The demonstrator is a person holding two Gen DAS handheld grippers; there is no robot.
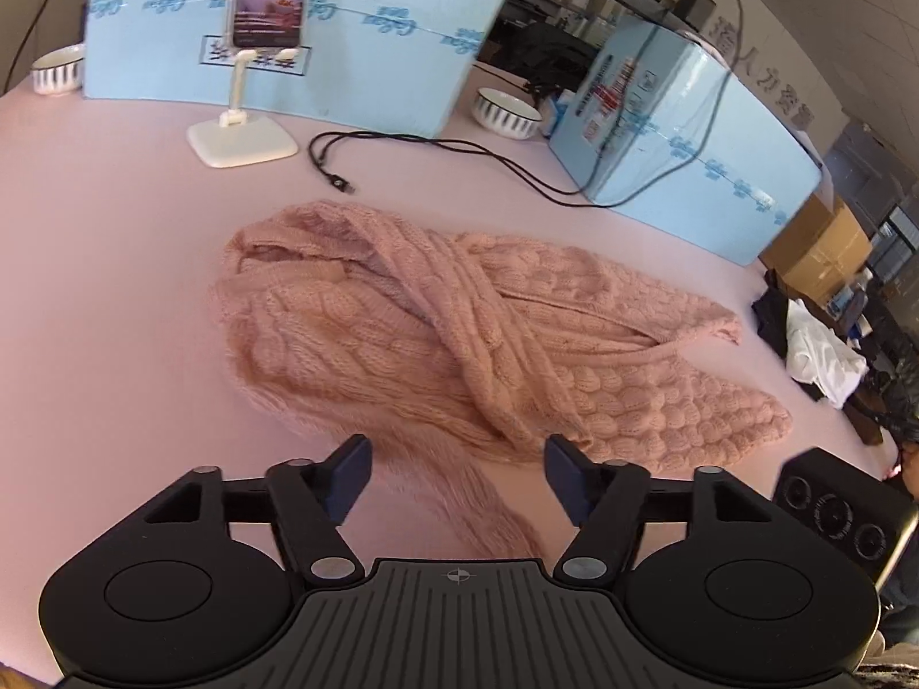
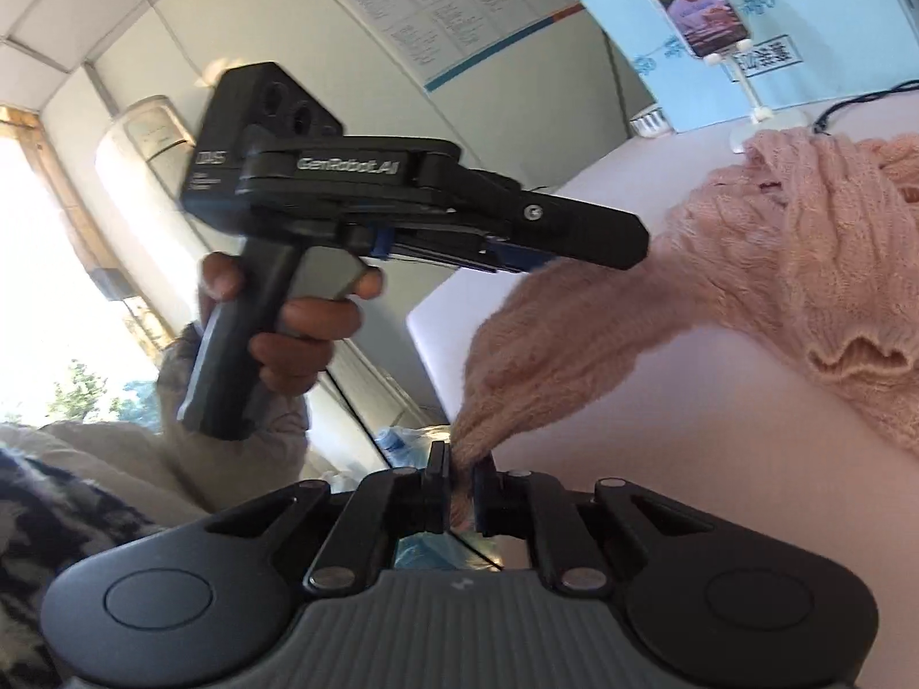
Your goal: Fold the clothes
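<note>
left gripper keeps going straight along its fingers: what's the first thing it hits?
Most likely the pink knit sweater. The left gripper stands open, angled down at the table, with the sweater's fuzzy near edge directly ahead between the fingers. Depth is unclear, so it may touch that edge almost at once.

My left gripper (image 1: 456, 473) tilts down with its jaws apart and nothing between them. My right gripper (image 2: 459, 485) is pinched tight on the pink sleeve (image 2: 545, 356). My left hand (image 2: 287, 321) wraps its handle at nine o'clock.
</note>
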